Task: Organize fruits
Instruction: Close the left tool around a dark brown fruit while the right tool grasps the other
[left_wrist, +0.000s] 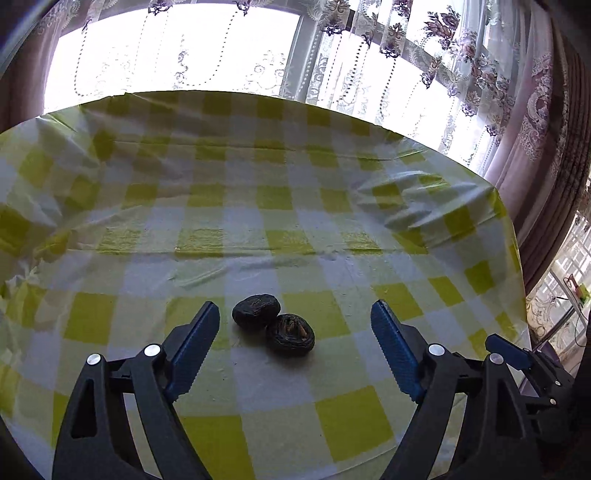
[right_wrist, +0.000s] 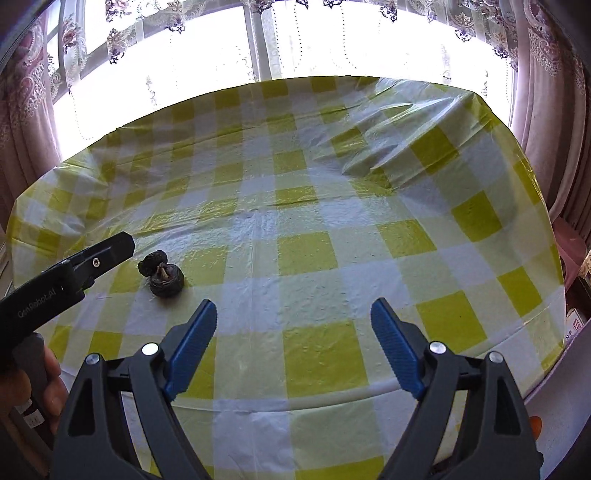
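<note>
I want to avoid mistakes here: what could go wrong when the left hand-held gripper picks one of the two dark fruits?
1. The two dark fruits touch each other, so the open left hand-held gripper might pinch both or knock one away.
2. The tablecloth is wrinkled, so a nudged fruit might roll unpredictably.

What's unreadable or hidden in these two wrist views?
- Fruit type: two dark round fruits, small and backlit in both views; kind unclear.
- Rear fruit: right wrist view, partly hidden by the front one.
- Orange object: right wrist view, cut off by the right gripper.
- Outdoors: both views, window overexposed.
</note>
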